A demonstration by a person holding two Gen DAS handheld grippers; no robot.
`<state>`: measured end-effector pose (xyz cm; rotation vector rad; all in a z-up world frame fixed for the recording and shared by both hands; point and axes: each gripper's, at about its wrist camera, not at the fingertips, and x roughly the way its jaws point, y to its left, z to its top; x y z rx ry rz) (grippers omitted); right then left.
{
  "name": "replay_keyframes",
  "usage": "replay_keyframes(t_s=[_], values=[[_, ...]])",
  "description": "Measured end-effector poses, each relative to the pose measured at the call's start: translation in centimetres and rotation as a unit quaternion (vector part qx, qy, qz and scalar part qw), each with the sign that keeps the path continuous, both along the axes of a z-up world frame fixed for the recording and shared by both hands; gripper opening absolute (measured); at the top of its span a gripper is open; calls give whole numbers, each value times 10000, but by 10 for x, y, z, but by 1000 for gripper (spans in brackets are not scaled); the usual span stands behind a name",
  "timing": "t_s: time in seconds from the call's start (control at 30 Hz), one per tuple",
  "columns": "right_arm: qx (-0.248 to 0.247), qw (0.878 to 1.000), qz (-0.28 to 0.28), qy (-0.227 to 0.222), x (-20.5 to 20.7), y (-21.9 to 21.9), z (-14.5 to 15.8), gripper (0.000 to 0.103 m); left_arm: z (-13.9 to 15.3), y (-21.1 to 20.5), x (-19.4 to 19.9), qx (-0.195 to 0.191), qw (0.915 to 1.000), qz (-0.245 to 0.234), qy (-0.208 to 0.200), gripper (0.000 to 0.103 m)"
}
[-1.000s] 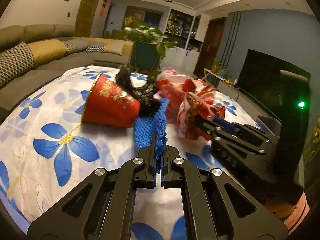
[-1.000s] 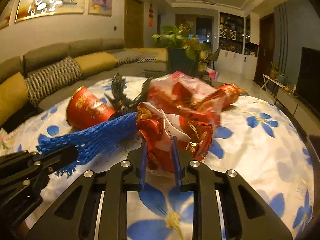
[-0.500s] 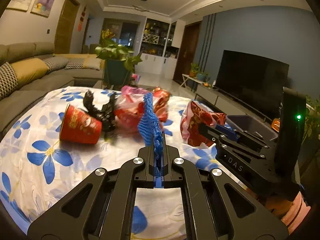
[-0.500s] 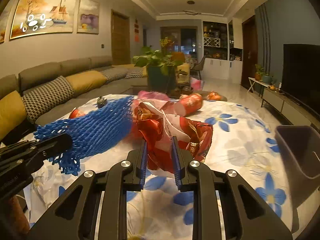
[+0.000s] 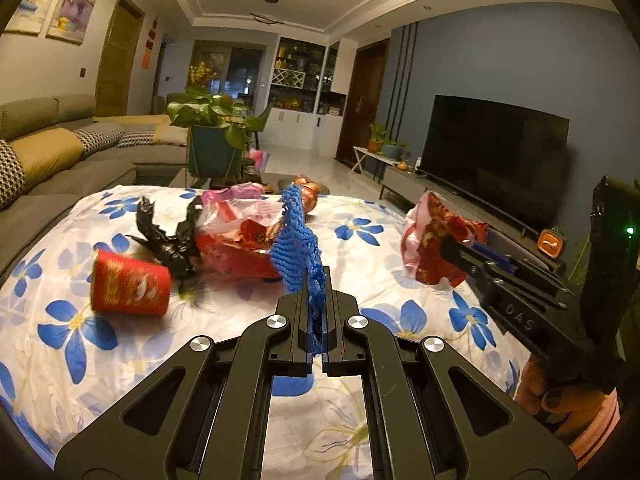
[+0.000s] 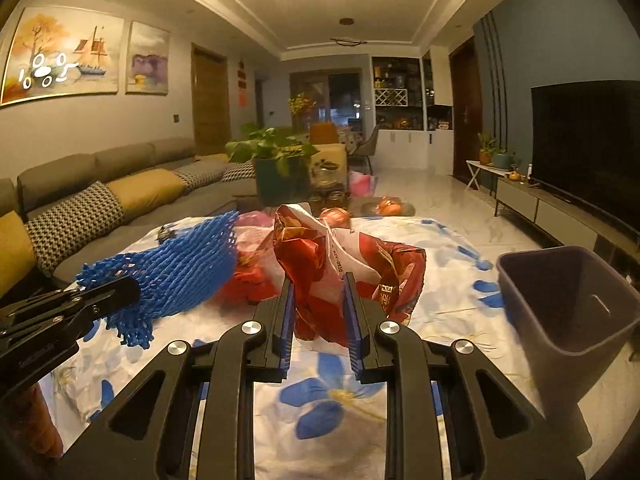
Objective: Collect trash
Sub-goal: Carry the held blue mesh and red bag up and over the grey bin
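Observation:
My left gripper [image 5: 318, 276] is shut on a blue foam net sleeve [image 5: 298, 248], which stands up above the flowered table; the same blue net [image 6: 172, 272] shows at the left of the right wrist view. My right gripper [image 6: 319, 280] is shut on a crumpled red and white plastic wrapper [image 6: 340, 264], lifted off the cloth, and that wrapper [image 5: 434, 240] also hangs at the right in the left wrist view. A dark grey bin [image 6: 568, 304] stands open at the table's right side. On the cloth lie a tipped red paper cup [image 5: 128, 288], a black plastic scrap [image 5: 168, 240] and a pink and red bag [image 5: 240, 232].
The table wears a white cloth with blue flowers [image 5: 80, 332]. A grey sofa [image 6: 120, 196] runs along the left, a potted plant [image 5: 212, 128] stands beyond the table, and a television [image 5: 492, 152] on a low cabinet lines the right wall. A hand [image 5: 560, 400] grips the right tool.
Both grippers have risen and drawn back from the trash pile, carrying the blue net and the red wrapper. The grey bin has come into the right wrist view.

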<state>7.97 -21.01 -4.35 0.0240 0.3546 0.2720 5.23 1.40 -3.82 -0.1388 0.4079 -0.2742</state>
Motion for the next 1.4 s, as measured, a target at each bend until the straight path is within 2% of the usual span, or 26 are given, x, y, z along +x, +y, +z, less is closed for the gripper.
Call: replay_keyframes(t_s=[0.3,0.53,0.7,0.9,1.1,1.4], values=[[68,9992,-385,-97,2,-33,2,24,7,-31,16,167,9994,-296,-91,2],[95,9976,-679,-73,7,-58,-1,24,-3,-59,37,386,9978,-535,-8,2],[77,9962,-866,-72,7,-69,-4,24,-7,-70,50,390,9971,-654,61,2],[49,9928,-1182,-164,12,-90,2,24,4,-101,58,493,9941,-961,-115,2],[78,9862,-1626,-292,22,-125,11,24,20,-146,70,488,9878,-1437,-362,2],[286,9708,-2346,-406,29,-191,13,24,24,-230,97,323,9709,-2267,-695,2]])
